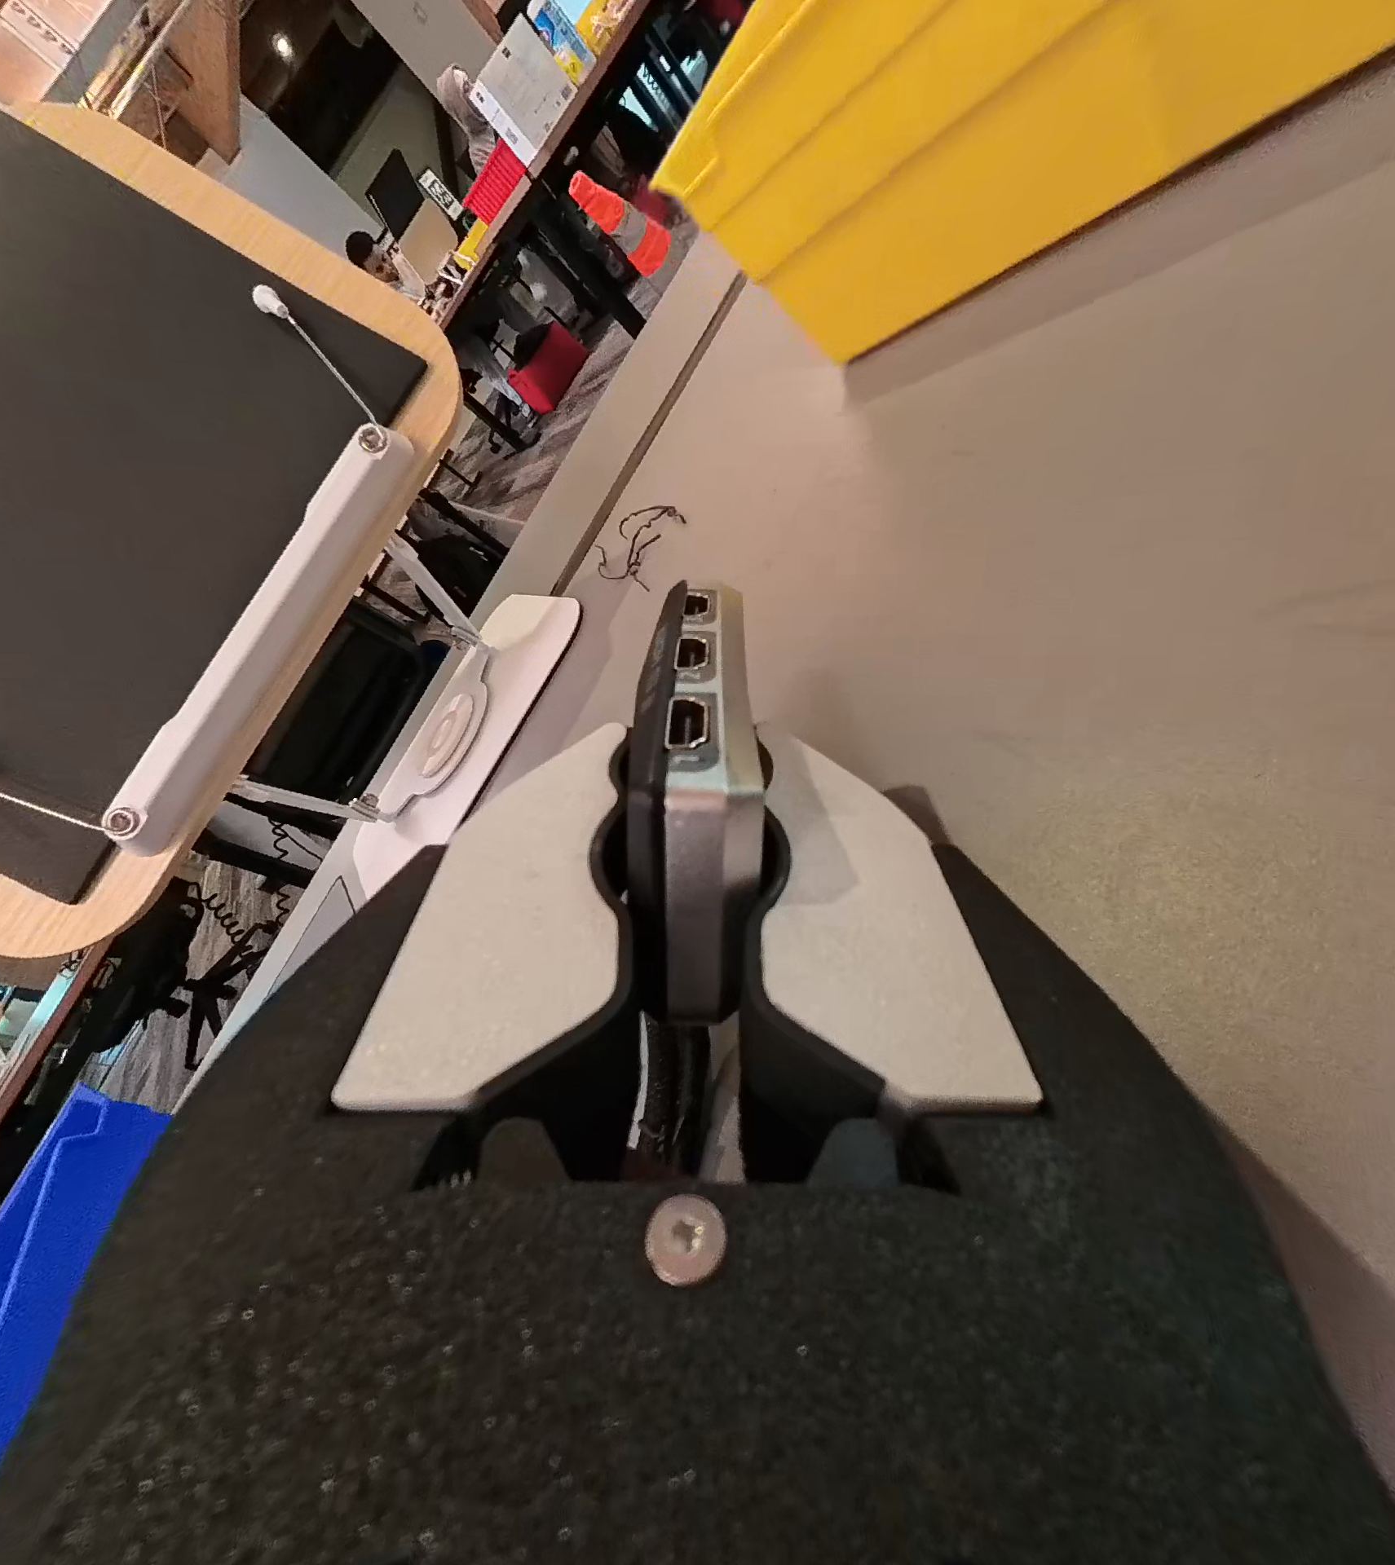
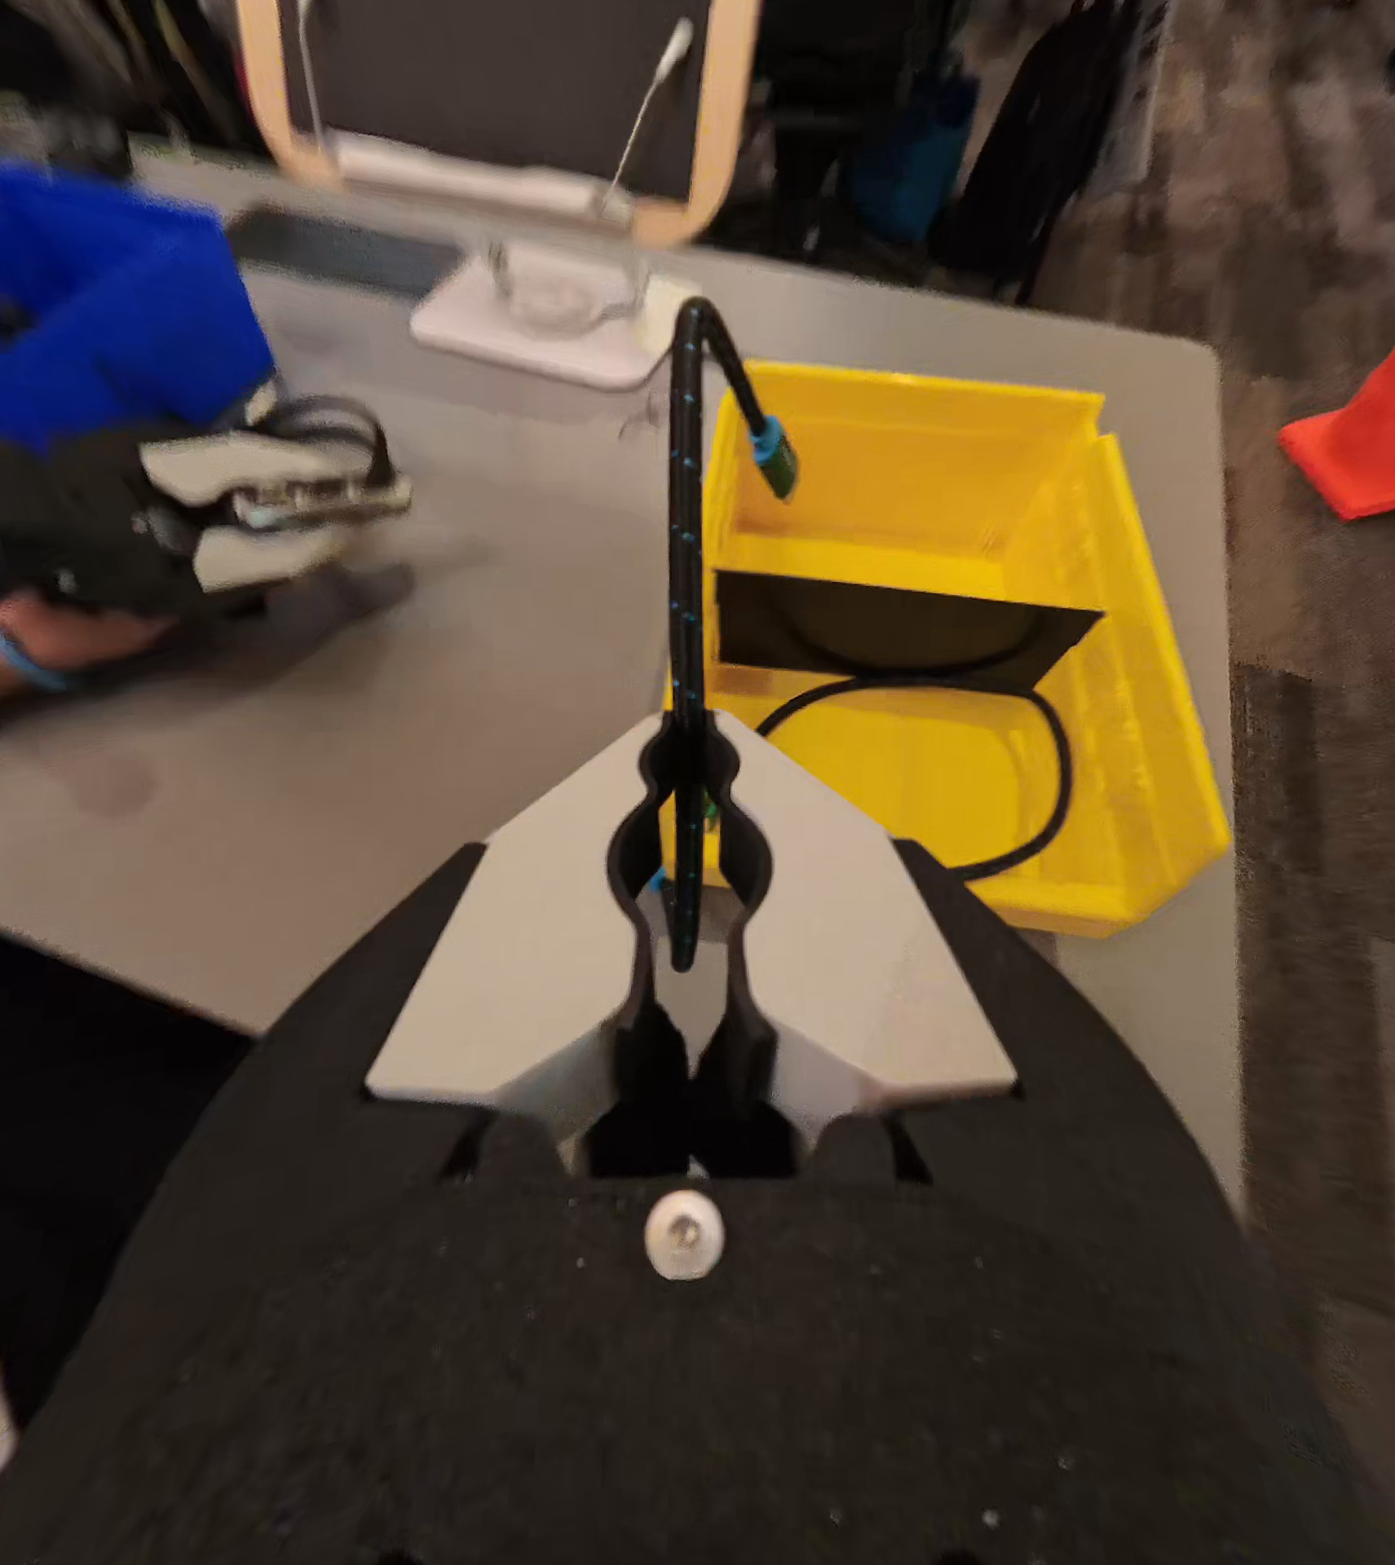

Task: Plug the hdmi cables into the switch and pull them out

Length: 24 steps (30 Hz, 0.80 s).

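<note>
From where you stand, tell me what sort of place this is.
Probably a workshop or lab with storage. Shelving racks hold boxes, an orange traffic cone sits by them, and a yellow parts bin rests on the grey work table near a screen on a stand.

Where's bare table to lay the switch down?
Bare grey table lies between the left claw and the yellow bin, nearer the front edge. The bin's front compartment holds a black cable; the white stand base crowds the back.
</note>
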{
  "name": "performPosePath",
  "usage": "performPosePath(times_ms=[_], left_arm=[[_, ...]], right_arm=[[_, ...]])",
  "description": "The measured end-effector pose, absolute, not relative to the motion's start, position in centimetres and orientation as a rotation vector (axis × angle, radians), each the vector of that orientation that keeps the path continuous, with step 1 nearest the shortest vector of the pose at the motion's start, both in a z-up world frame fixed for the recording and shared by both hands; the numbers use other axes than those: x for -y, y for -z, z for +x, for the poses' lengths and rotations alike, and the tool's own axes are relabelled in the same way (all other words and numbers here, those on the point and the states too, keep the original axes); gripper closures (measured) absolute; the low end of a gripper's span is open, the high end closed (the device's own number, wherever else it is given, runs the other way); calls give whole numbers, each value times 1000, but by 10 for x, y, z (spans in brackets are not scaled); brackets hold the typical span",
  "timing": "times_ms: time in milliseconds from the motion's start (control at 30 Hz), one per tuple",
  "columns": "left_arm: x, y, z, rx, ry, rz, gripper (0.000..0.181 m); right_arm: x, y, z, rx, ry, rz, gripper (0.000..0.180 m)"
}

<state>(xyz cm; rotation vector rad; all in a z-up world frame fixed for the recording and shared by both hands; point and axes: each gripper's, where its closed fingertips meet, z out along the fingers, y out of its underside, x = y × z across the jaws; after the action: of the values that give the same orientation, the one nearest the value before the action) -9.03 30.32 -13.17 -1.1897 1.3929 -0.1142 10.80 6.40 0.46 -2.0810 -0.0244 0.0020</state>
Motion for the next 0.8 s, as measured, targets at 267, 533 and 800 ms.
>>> performPosePath(times_ms=[267,533,800], left_arm=[[-302,132,-90,-1405,105,-1183,158],[-301,134,-89,-1414,100,-1179,158],[-300,134,-88,-1418,98,-1175,158]], right_arm=[[-70,12,66,124,-483,-2147,174],[-60,-77,105,72,-376,-1789,174],[-77,-88,181,132,356,-1872,175]])
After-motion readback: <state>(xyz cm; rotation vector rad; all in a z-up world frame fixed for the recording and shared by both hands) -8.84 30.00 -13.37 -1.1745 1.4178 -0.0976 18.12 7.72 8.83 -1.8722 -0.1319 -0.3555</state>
